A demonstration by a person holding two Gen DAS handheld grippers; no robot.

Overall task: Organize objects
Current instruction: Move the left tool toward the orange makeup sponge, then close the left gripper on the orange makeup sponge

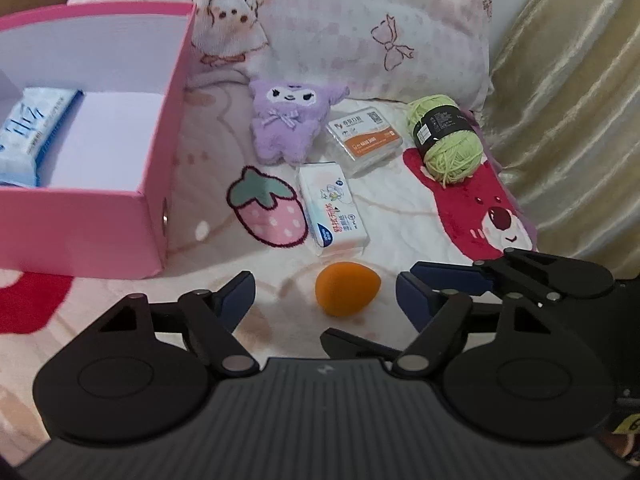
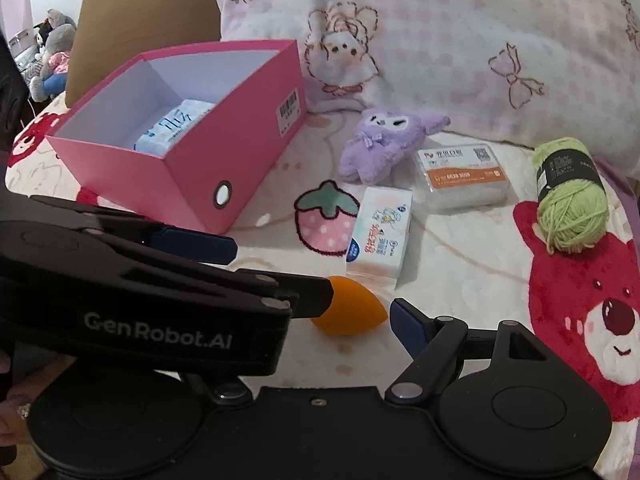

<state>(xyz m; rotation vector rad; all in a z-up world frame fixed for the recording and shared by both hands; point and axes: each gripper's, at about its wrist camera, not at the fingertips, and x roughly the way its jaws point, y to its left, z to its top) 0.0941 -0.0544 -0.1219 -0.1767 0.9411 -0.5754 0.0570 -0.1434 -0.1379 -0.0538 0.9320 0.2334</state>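
Your left tool (image 1: 326, 294) brackets the orange sponge (image 1: 347, 289) — fingers apart, untouched — ready for the pink box (image 1: 160, 128) at far left; right tool (image 2: 316, 284) apart, empty

Both views are lit softly and evenly with weak shadows, slightly blurred overall, strongly bent at the dark rounded corners, and the pink box (image 1: 100, 216) looks smeared

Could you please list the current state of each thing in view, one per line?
Pink box: open, lidless, holding one blue tissue pack.
Orange sponge: lying on the blanket, ungripped, between the pads.
Left hand-held gripper: open around the sponge.
Green yarn: wound, loose tail.
Wipes pack: sealed, lying flat.
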